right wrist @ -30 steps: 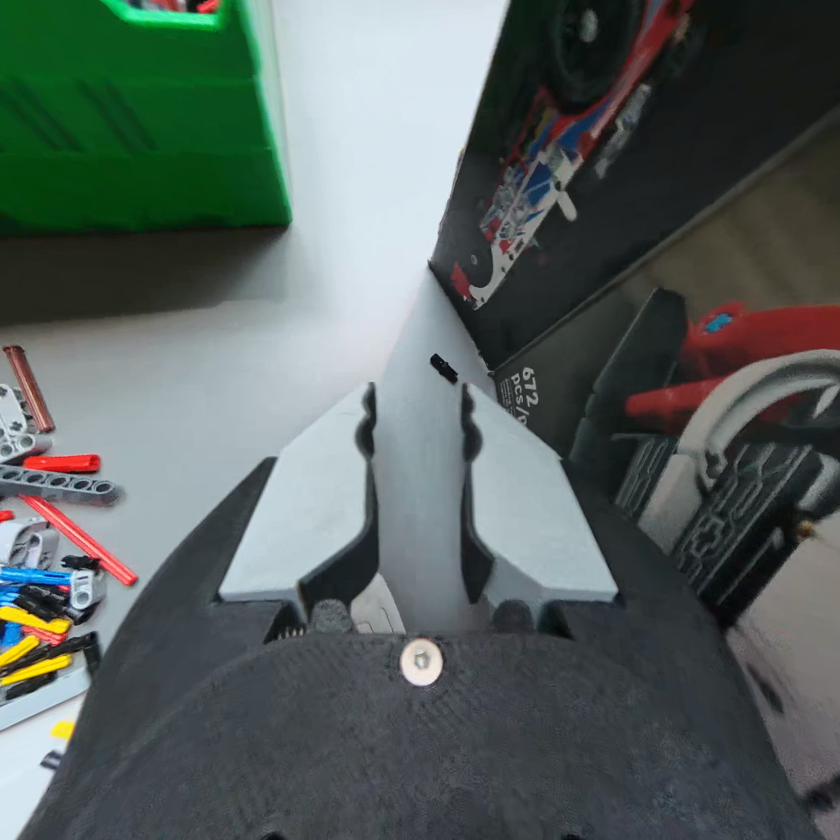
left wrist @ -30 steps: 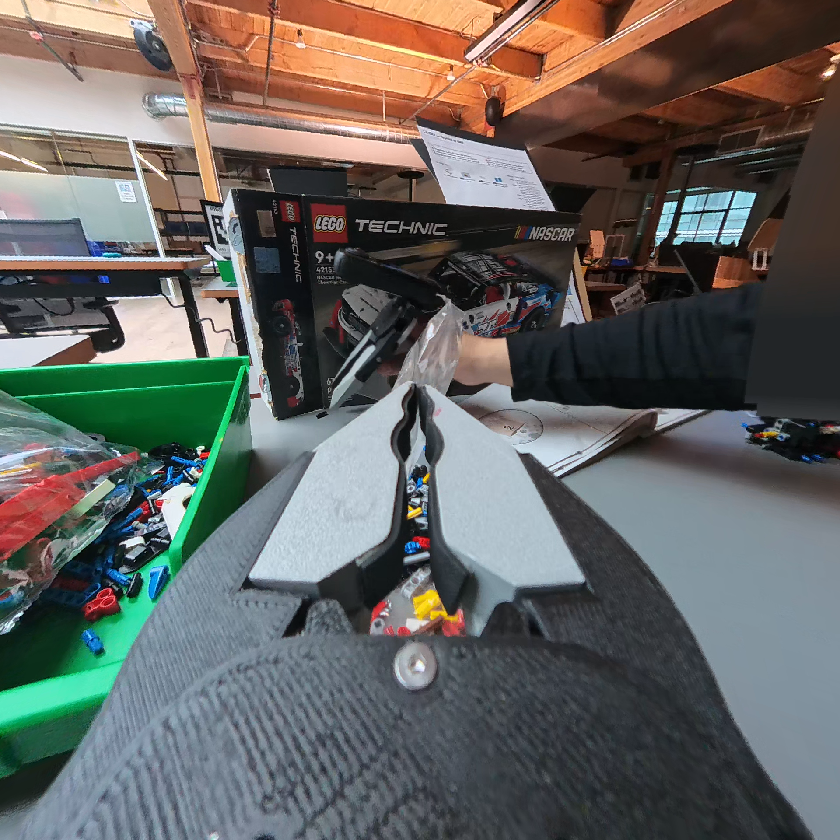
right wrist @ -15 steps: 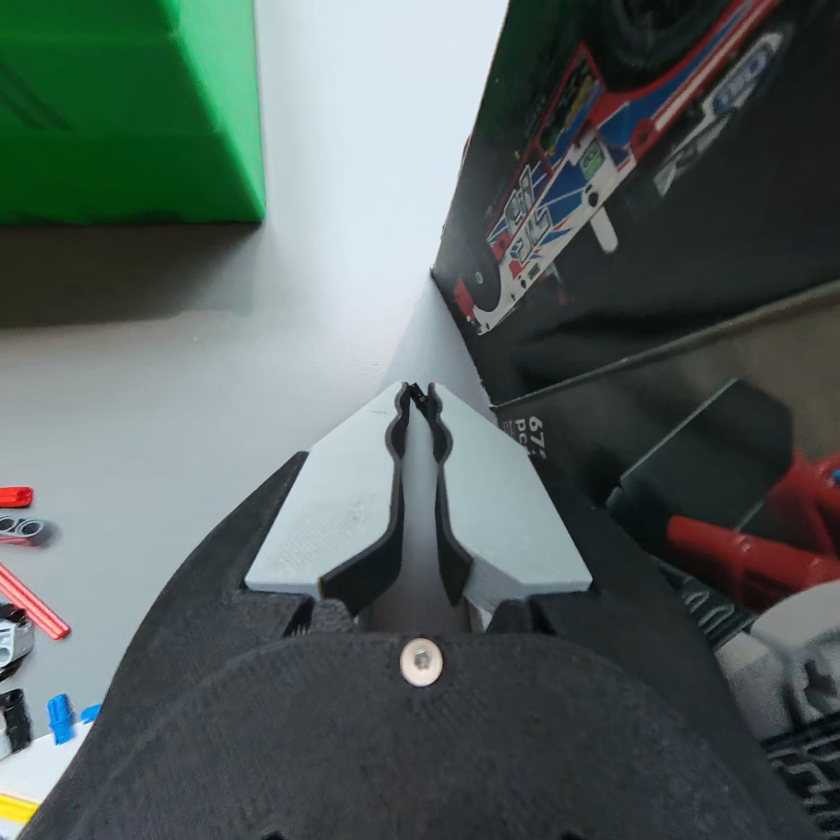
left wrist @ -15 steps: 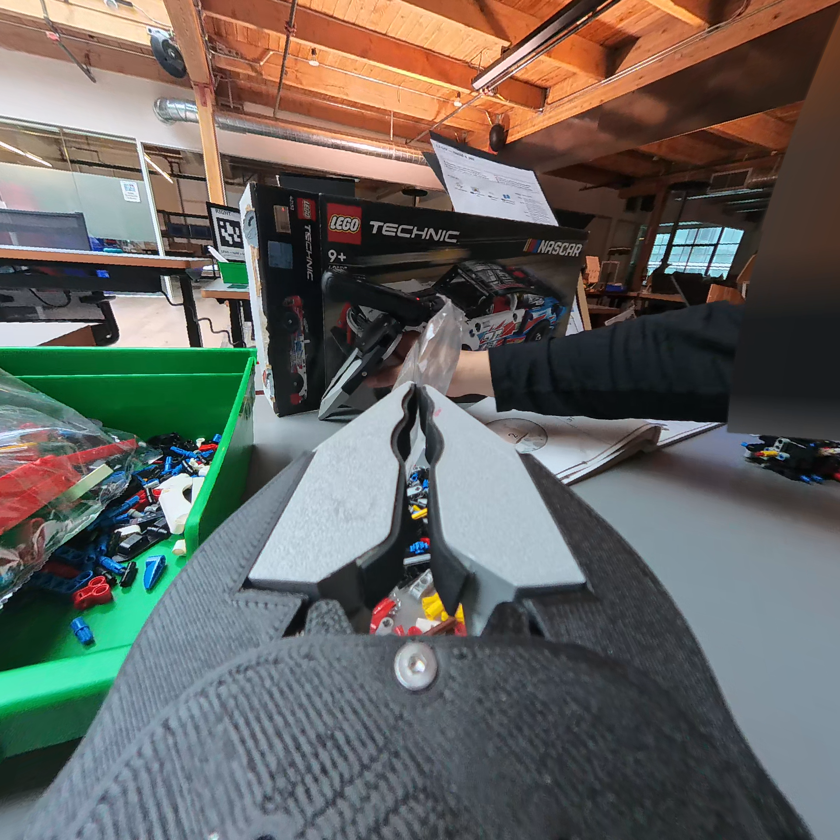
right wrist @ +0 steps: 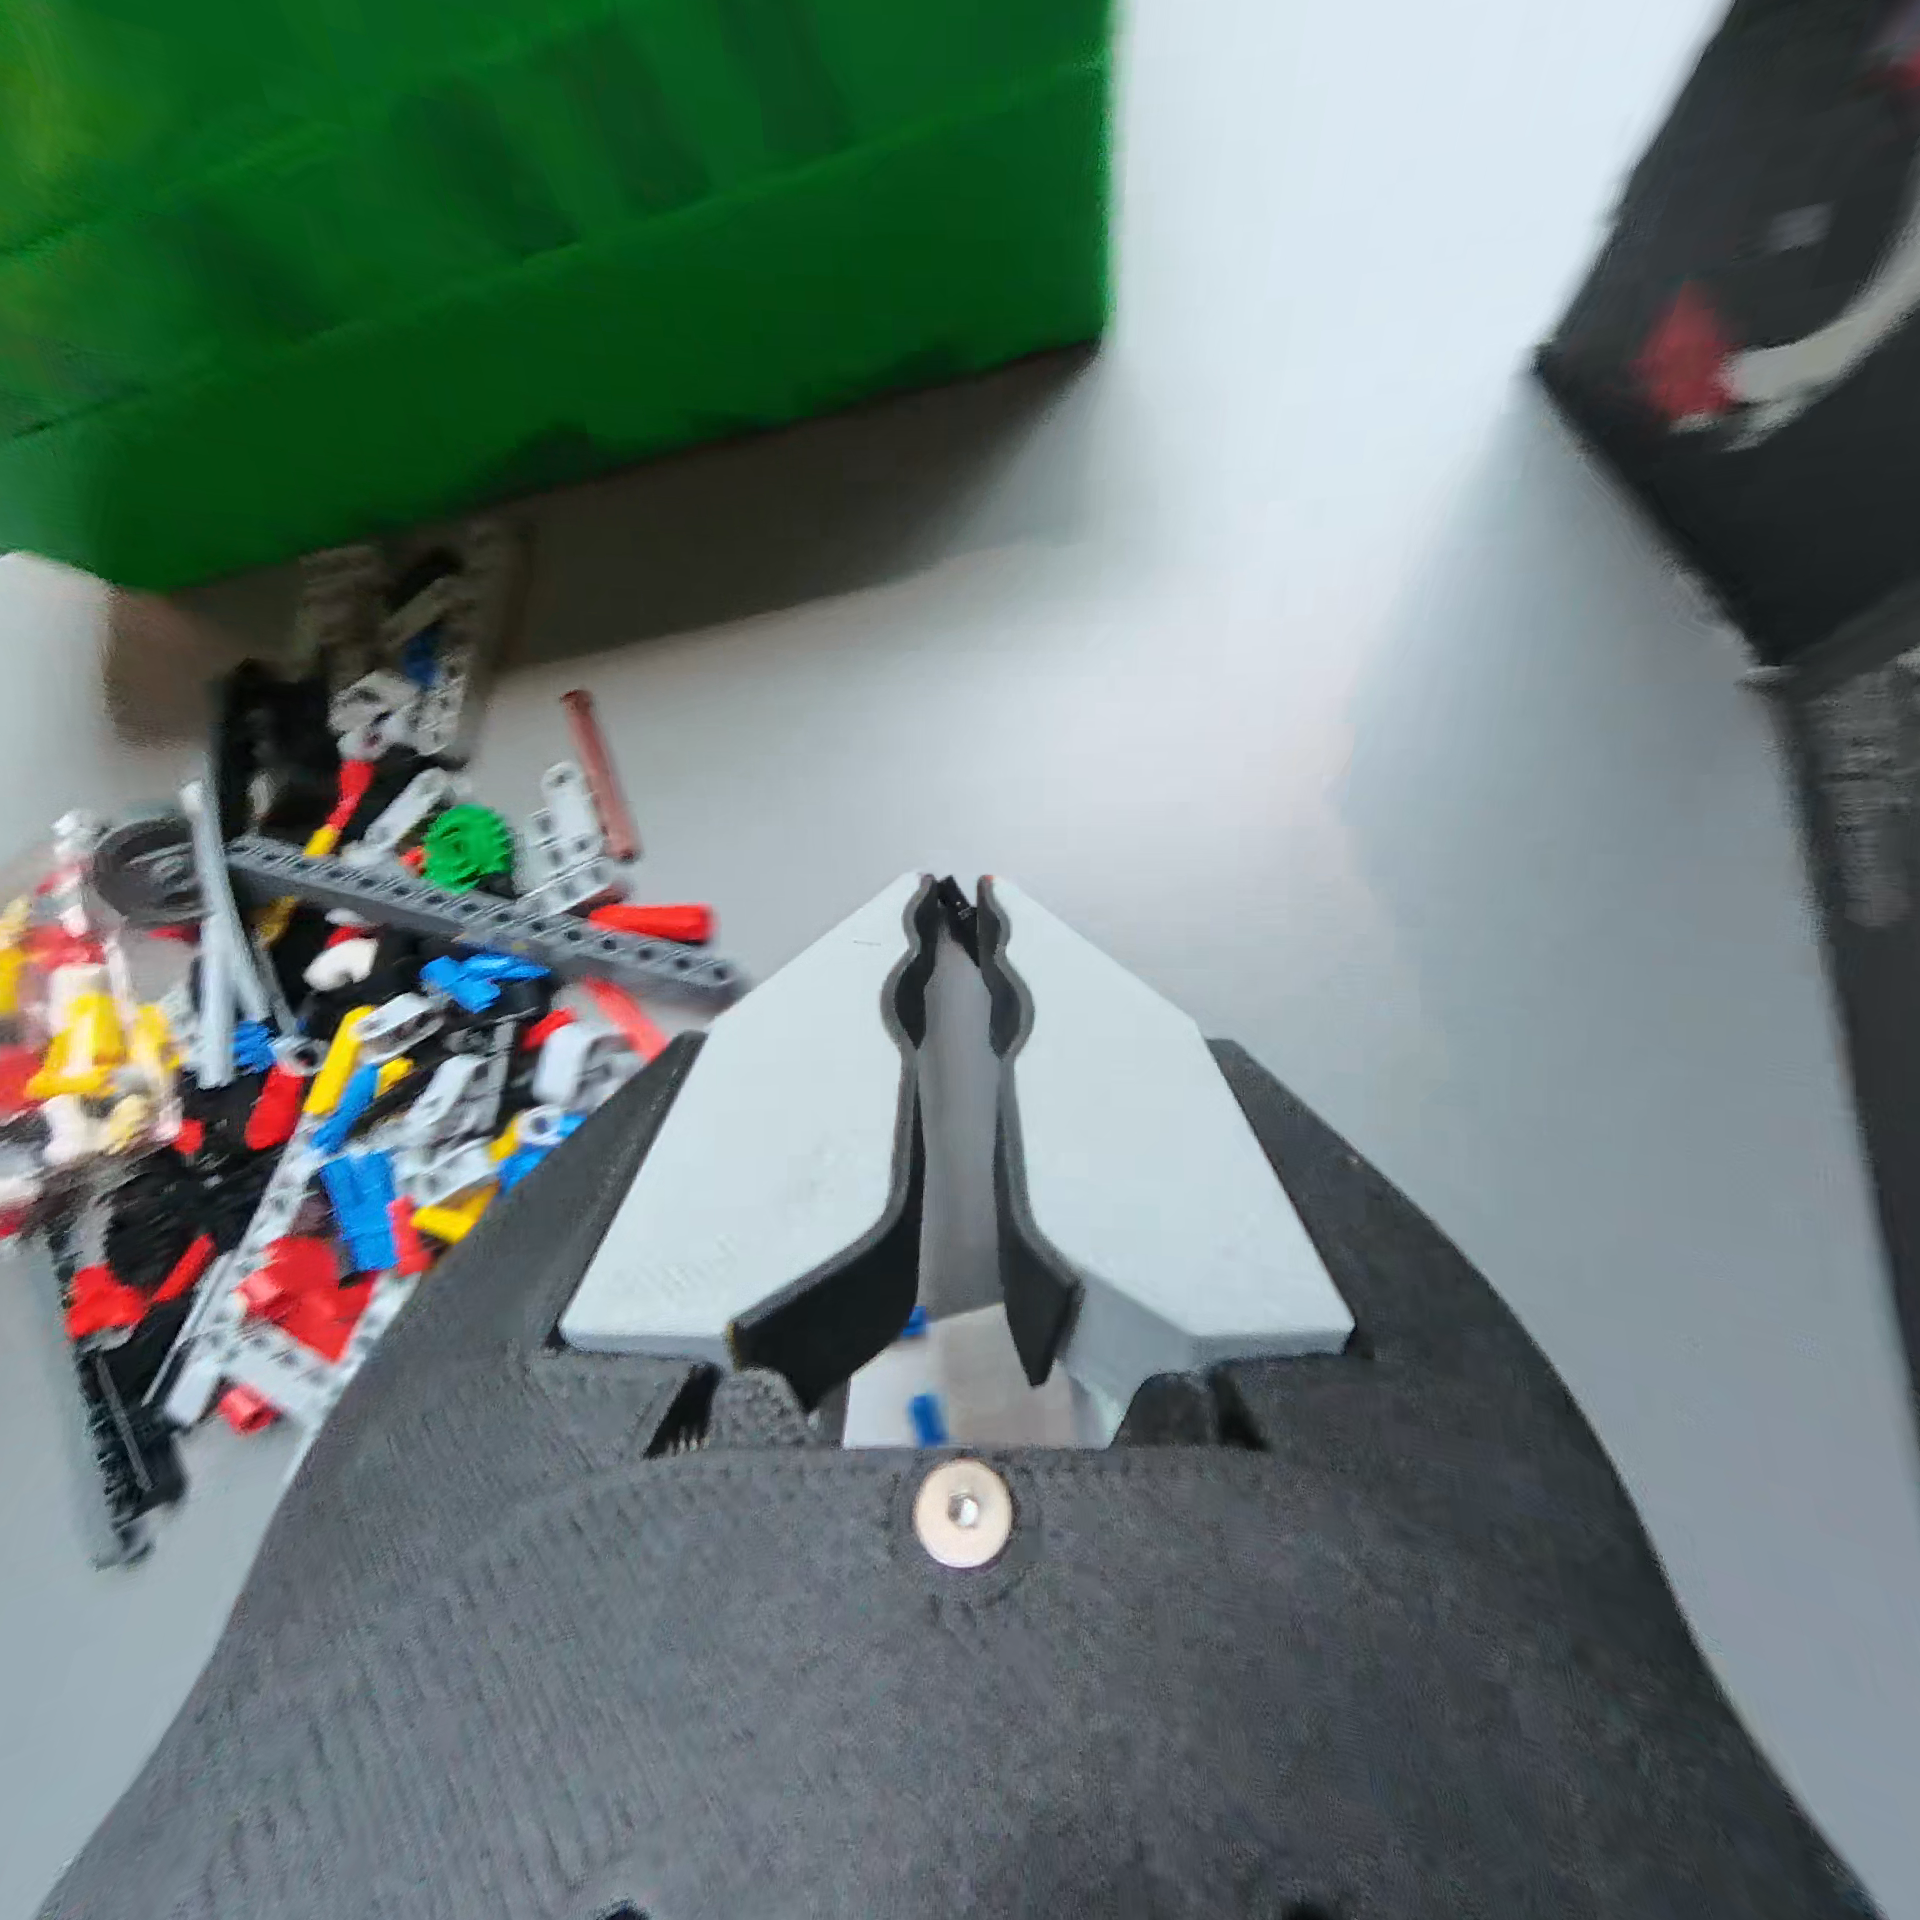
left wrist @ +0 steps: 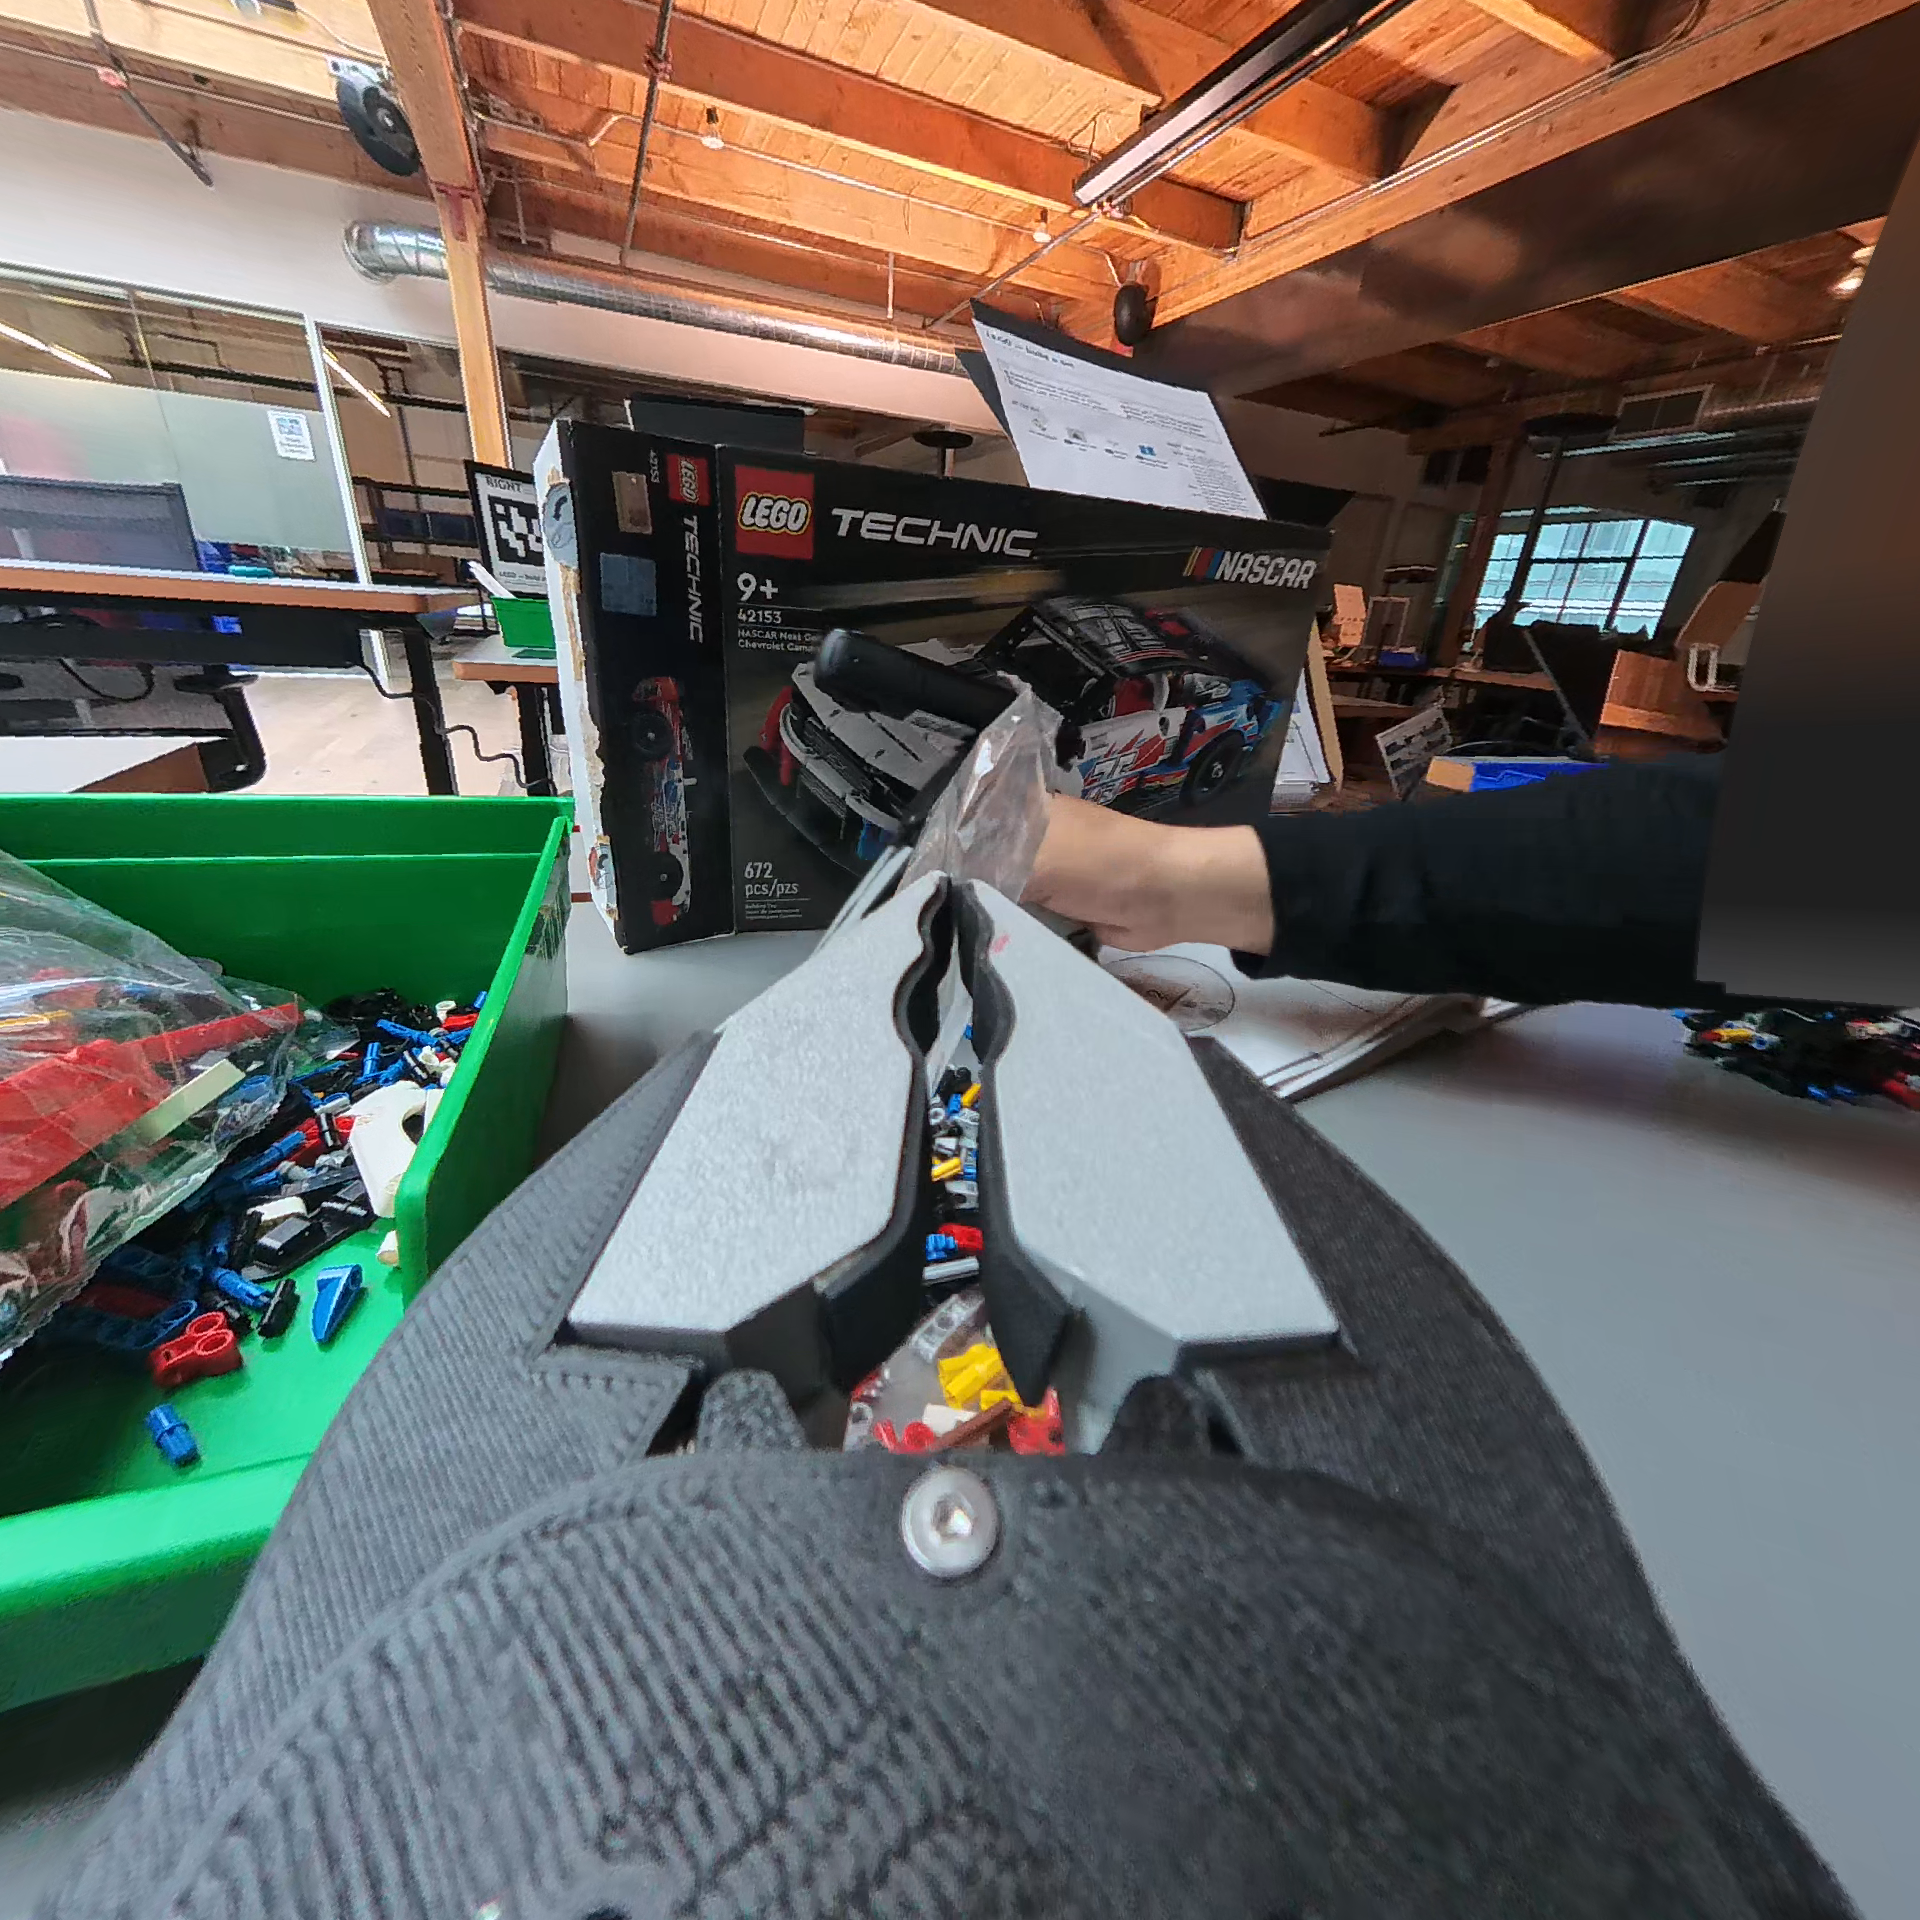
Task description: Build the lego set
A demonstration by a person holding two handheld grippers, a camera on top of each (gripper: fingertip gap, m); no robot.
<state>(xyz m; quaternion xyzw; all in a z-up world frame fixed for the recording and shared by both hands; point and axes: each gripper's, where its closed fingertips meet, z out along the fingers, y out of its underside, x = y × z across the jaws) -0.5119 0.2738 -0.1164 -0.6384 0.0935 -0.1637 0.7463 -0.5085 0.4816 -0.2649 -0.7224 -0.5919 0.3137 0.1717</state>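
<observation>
Right tongs [right wrist: 958, 902] pinching a tiny black peg [right wrist: 951, 900]; loose brick pile [right wrist: 343, 1049] sits frame-left. Left tongs [left wrist: 951, 914] clamp a clear parts bag [left wrist: 987, 800].

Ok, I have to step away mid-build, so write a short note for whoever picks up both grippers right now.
Left gripper: shut on the clear bag of parts, whose top sticks up past the tips.
Right gripper: shut on a small black pin, held above the grey table.
Things: loose parts pile on the table beside the green bin; more parts and bags inside the bin; set box upright behind it; open instruction booklet beside the box.
Done: parts tipped out, pin picked.
Left: no assembled section shows, so essentially the whole build remains.
</observation>
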